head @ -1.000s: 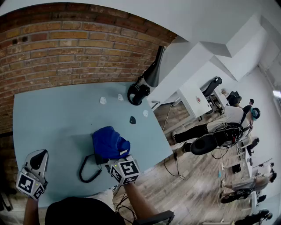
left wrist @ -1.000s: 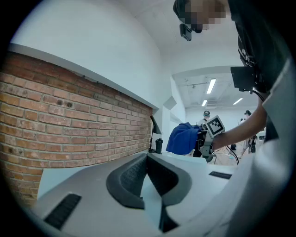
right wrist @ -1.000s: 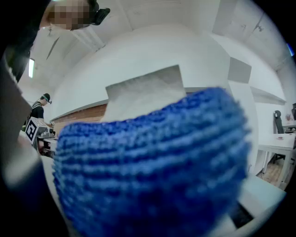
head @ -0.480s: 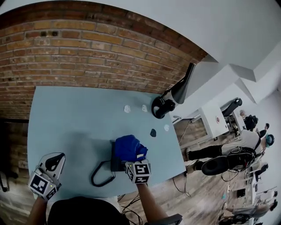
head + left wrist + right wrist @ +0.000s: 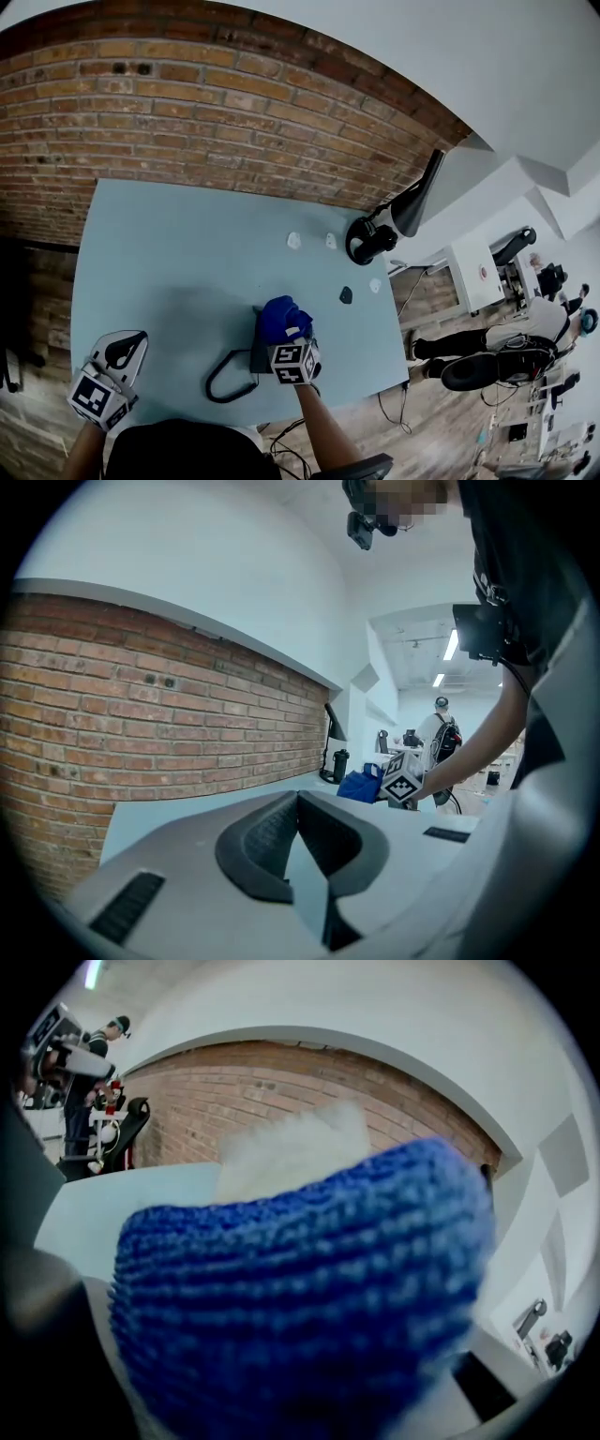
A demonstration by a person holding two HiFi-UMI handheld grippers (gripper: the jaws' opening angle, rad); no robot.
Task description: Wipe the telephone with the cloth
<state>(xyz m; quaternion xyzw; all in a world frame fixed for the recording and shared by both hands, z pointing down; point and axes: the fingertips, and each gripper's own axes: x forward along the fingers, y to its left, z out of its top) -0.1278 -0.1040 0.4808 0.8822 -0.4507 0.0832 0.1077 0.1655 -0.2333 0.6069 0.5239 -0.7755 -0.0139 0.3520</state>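
My right claw (image 5: 287, 335) is clamped on the blue cloth (image 5: 283, 317), which lies bunched on top of the telephone (image 5: 259, 357) near the front edge of the table (image 5: 169, 253). The cord (image 5: 223, 386) loops out to the left of the telephone. My left claw (image 5: 125, 347) hangs over the table's front left corner, tips together and holding nothing, well apart from the telephone.
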